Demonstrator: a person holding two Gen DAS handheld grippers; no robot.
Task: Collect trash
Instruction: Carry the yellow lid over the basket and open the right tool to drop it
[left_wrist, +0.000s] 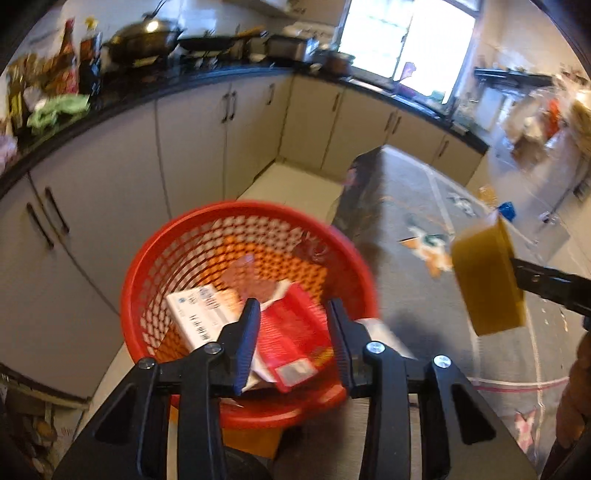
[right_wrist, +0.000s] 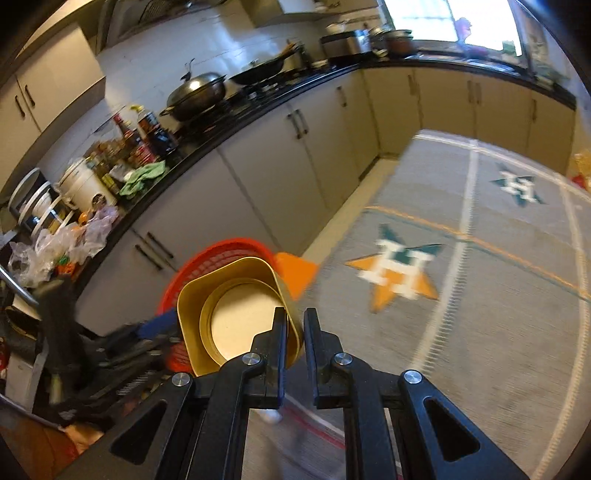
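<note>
A red mesh basket (left_wrist: 258, 207) stands on the floor by the cabinets, with a white box (left_wrist: 199, 314) and a red carton (left_wrist: 291, 332) lying inside. My left gripper (left_wrist: 293, 325) hovers over the basket's near rim with its jaws apart. The red carton shows in the gap below, and the pads do not press on it. My right gripper (right_wrist: 294, 317) is shut on the wall of a golden tin container (right_wrist: 236, 317), whose open side faces the camera. In the left wrist view the golden container (left_wrist: 487, 277) hangs to the right of the basket. In the right wrist view the basket (right_wrist: 221, 247) lies just beyond the container.
Cream cabinets (left_wrist: 192, 147) under a black counter (right_wrist: 258, 110) run along the left and the far side, with a wok (right_wrist: 199, 92) and bottles on top. A grey rug with star patterns (right_wrist: 395, 273) covers the floor on the right. A dark box (left_wrist: 362, 192) stands behind the basket.
</note>
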